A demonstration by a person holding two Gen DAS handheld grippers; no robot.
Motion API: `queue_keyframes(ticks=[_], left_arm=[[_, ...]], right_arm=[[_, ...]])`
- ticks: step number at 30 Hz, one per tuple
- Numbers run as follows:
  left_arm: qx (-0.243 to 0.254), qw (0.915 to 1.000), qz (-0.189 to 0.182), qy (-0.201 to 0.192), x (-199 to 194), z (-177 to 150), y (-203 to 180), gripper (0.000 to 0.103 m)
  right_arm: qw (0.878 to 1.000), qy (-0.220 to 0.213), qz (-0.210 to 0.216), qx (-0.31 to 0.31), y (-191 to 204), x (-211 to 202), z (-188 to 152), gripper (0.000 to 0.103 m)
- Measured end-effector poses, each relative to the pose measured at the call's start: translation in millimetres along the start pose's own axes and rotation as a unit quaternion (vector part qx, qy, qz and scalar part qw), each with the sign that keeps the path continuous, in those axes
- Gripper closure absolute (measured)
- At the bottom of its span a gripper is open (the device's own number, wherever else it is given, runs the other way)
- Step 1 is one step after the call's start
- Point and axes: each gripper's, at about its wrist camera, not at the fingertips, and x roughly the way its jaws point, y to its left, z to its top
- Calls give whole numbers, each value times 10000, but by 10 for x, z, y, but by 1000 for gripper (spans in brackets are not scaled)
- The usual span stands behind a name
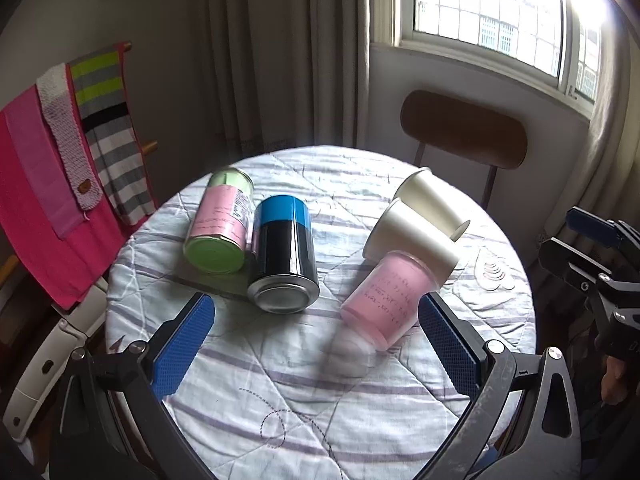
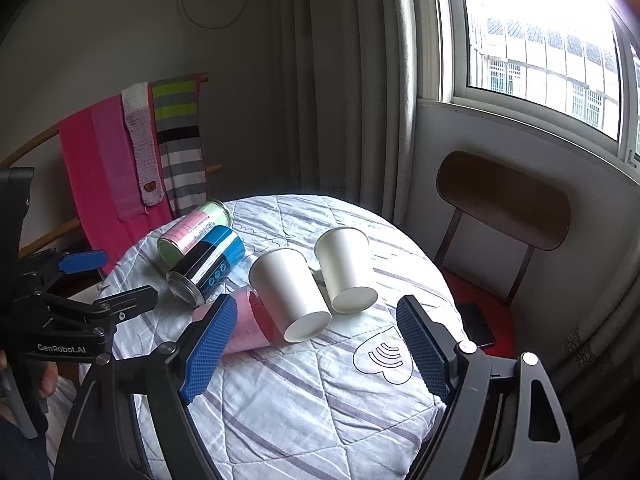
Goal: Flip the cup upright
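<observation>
Two white paper cups lie on their sides on the round table. The nearer white cup rests against a pink cup that also lies on its side. The farther white cup lies beside it. My left gripper is open and empty, low over the table just in front of the pink cup. My right gripper is open and empty, in front of the white cups. Each gripper shows at the edge of the other's view.
A black and blue can and a green and pink can lie on the table's left side. A wooden chair stands behind the table. Towels hang on a rack at the left.
</observation>
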Motion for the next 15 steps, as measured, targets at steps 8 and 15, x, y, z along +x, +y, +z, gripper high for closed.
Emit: queue_keyframes(ticks=[8,15], left_arm=[[-600,9960,-12,658,577,139,213,5],[-782,9924,4,952,929,180,277,19]], right_arm=[[9996,162,204,-88,-44,255,26,20],[9990,308,328,-40,-87,448,57,20]])
